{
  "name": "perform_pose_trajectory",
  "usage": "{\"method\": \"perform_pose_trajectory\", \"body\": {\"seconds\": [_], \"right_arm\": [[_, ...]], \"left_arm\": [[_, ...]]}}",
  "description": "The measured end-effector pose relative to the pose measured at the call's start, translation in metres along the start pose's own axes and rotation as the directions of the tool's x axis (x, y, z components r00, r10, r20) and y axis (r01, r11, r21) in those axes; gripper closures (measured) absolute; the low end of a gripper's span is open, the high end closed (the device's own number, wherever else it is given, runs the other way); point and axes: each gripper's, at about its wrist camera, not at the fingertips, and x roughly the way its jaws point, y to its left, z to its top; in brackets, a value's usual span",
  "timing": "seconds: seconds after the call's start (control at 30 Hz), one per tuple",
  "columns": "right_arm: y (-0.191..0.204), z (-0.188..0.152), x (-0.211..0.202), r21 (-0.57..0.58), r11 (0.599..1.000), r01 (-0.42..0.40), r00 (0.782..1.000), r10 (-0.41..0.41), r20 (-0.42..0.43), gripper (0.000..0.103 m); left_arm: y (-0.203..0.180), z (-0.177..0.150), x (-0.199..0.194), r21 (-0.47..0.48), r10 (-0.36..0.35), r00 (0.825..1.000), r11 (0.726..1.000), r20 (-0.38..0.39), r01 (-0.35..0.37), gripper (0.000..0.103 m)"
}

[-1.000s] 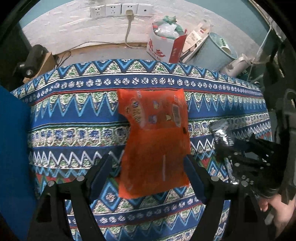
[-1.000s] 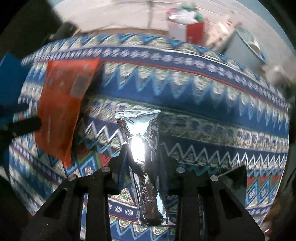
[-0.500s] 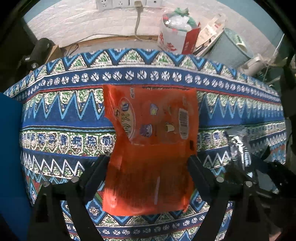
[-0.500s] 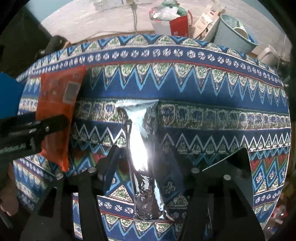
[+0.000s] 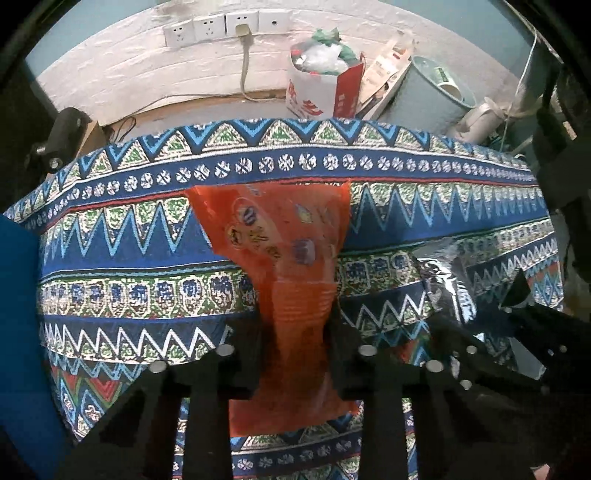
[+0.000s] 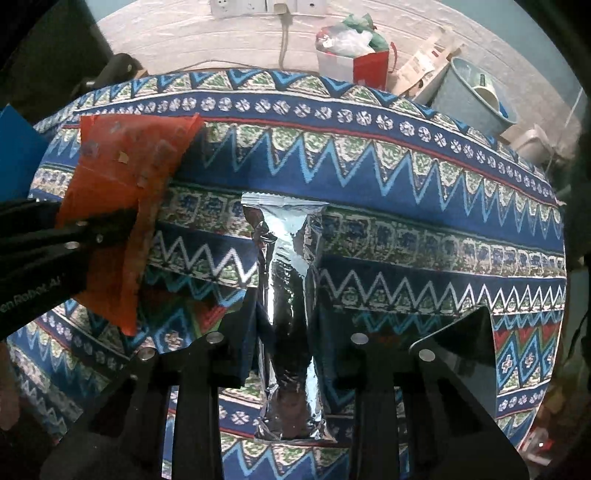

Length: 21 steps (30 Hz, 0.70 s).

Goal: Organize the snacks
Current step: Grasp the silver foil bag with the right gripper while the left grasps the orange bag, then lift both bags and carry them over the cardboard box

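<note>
My left gripper (image 5: 293,332) is shut on an orange snack bag (image 5: 288,243), pinching its middle so it creases, and holds it above the patterned tablecloth (image 5: 129,236). My right gripper (image 6: 284,332) is shut on a silver foil snack bag (image 6: 288,266), which stands up between the jaws. The orange bag also shows at the left of the right wrist view (image 6: 122,162), with the left gripper's black fingers (image 6: 74,236) across it. The silver bag shows at the right of the left wrist view (image 5: 443,273).
A blue object (image 5: 18,314) sits at the table's left edge. Behind the table stand a red and white bag of rubbish (image 5: 321,85), a grey-blue bucket (image 5: 428,88) and wall sockets (image 5: 221,26).
Both grippers went from open around their bags to shut on them. The orange bag is now squeezed narrow between the left jaws and the silver bag is pinched in the right jaws.
</note>
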Motion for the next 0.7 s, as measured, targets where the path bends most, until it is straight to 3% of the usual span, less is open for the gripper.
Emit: {"method": "perform_pose_trajectory", "body": {"seconds": [0.27, 0.7], "right_arm": [[0.019, 0.006, -0.022, -0.012, 1.000, -0.016, 0.999, 0.016, 0.046, 0.074], [0.041, 0.018, -0.060, -0.023, 0.998, -0.055, 0.991, 0.058, 0.119, 0.074]], "left_arm": [[0.012, -0.010, -0.034, 0.039, 0.021, 0.998, 0.999, 0.053, -0.023, 0.084], [0.053, -0.030, -0.090, 0.000, 0.071, 0.987, 0.997, 0.147, -0.072, 0.084]]}}
